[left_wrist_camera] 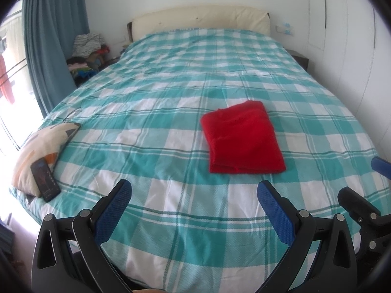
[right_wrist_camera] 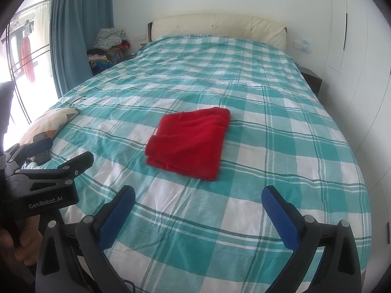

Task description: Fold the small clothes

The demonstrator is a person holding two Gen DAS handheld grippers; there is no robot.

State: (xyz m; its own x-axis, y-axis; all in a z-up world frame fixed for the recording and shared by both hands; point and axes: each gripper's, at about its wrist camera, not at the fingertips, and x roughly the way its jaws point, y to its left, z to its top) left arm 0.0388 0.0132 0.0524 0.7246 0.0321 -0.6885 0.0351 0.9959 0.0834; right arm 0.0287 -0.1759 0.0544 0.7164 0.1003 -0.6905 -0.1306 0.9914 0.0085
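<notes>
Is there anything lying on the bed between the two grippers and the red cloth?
Nothing visible. Only bare checked bedspread lies between the left gripper, the right gripper and the red cloth. The phone and pillow sit far left.

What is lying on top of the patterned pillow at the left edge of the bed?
A dark phone lies screen up on the patterned pillow, reaching down onto the checked bedcover. The pillow part under it is hidden.
</notes>
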